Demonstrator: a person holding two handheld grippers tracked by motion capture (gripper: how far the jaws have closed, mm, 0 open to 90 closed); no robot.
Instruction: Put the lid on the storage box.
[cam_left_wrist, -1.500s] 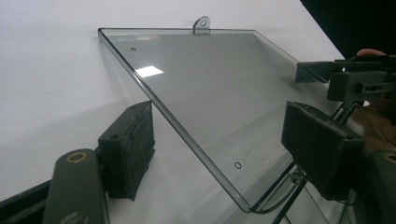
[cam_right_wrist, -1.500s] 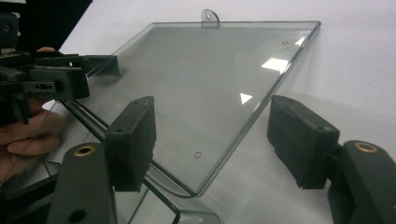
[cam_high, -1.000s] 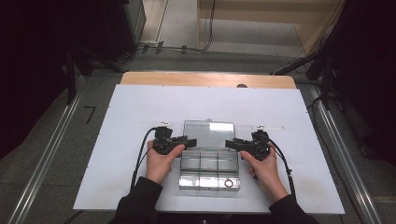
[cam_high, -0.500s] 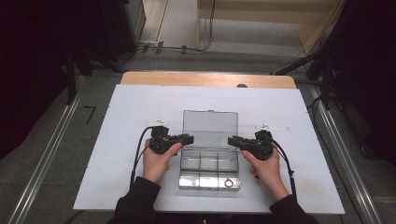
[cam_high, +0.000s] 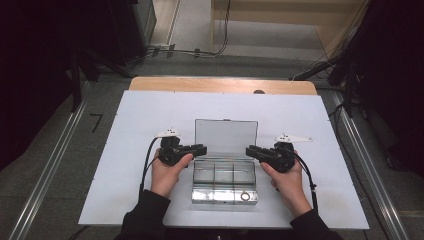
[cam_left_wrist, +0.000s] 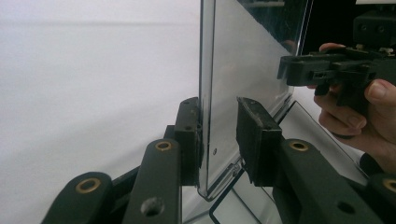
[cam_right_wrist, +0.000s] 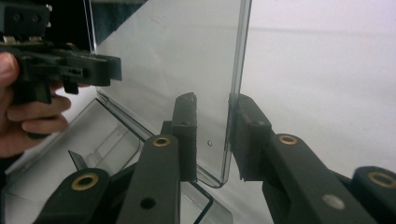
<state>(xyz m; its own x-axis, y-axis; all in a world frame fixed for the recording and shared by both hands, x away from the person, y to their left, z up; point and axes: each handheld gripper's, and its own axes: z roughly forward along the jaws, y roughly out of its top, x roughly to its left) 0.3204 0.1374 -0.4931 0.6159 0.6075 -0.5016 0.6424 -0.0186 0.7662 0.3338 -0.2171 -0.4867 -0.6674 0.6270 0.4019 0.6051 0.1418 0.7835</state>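
We straddle the clear plastic hinged lid (cam_high: 226, 136) of the clear compartment box (cam_high: 224, 184) near the white board's (cam_high: 125, 125) front edge. Left gripper (cam_left_wrist: 218, 135) and right gripper (cam_right_wrist: 212, 135) jaws have just been closing, one pad apiece touching, not clamped, steadying the lid upright.

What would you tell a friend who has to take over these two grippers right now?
Left gripper: jaws have just been closing around the left edge of the clear lid; one pad is on it, the other has a small gap.
Right gripper: jaws have just been closing around the lid's right edge, not clamped yet.
Things: the clear compartment box sits on the white table in front of the person. A small ring lies in its near right compartment.
Done: the lid is up, standing open.
Left: probably grip both edges, then swing the lid whichever way the job needs.
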